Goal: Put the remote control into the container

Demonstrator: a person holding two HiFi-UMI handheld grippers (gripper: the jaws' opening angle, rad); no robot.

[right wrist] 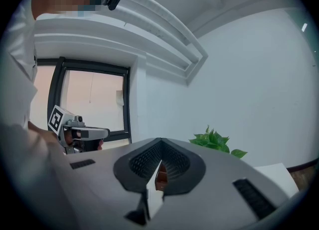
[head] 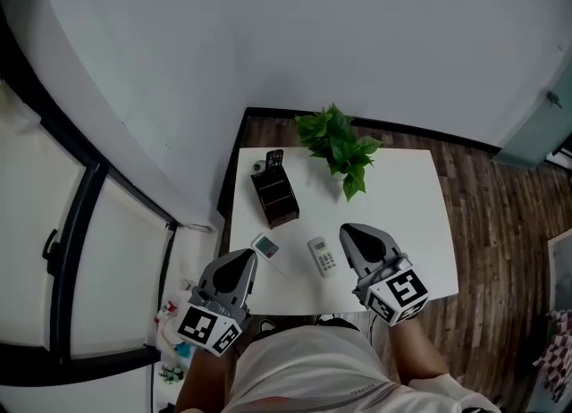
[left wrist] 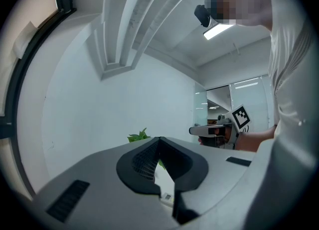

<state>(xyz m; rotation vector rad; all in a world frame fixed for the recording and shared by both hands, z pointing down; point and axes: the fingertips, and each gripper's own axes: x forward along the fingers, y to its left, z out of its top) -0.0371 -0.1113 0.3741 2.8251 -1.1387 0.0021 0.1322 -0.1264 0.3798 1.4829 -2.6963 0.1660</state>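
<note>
Starting with left gripper (head: 241, 265) and right gripper (head: 351, 235) clenched empty, open the right, straddle the remote control (head: 322, 256) across its narrow width, then carry it to the far container (head: 274, 198)

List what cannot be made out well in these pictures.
- Buttons of the left white remote and the right white remote: too small in the head view.
- Inside of the container: dark and too small in the head view. The right gripper hides all but a sliver of it in its own view.
- Small grey thing behind the container: too small to name.
- Table: the left gripper hides most of it in its own view.
</note>
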